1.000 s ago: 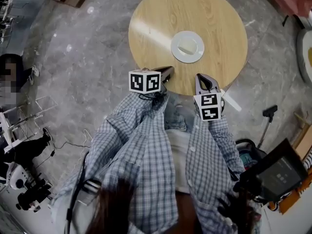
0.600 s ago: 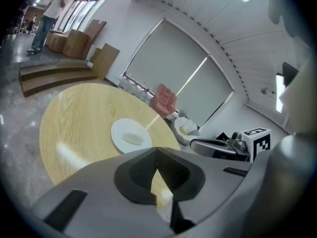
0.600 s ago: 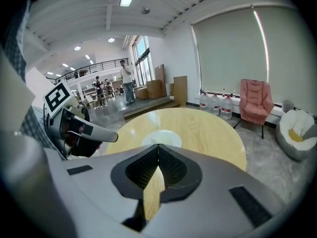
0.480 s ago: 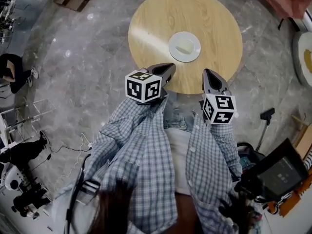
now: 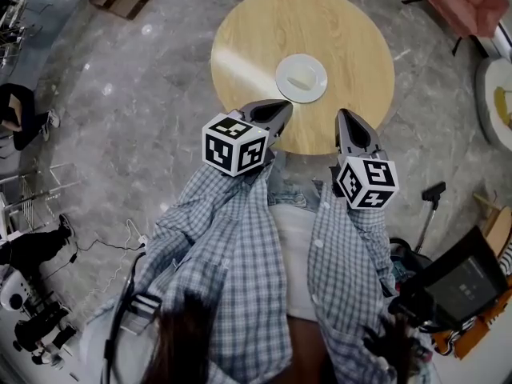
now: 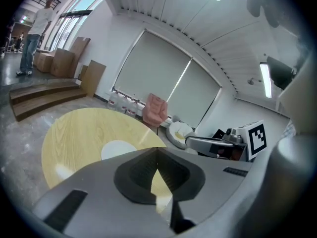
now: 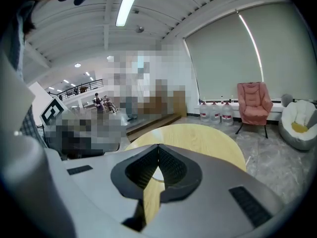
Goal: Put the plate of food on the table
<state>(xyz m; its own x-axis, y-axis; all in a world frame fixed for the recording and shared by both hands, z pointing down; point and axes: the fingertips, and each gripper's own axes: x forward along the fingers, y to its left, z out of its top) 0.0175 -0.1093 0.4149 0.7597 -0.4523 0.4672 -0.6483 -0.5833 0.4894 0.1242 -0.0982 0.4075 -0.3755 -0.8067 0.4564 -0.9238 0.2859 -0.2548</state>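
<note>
Wooden table (image 5: 240,30) bears the plate (image 5: 302,78) — left gripper (image 5: 282,109) and right gripper (image 5: 346,117) clenched, empty.

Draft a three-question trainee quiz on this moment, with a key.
1. True or false: the white plate rests on the round table.
2. The right tongs are: A open; B shut and empty; C shut on the plate.
3. Fill in: the armchair beyond the table is ___ in colour.
Key: 1 true; 2 B; 3 pink.
</note>
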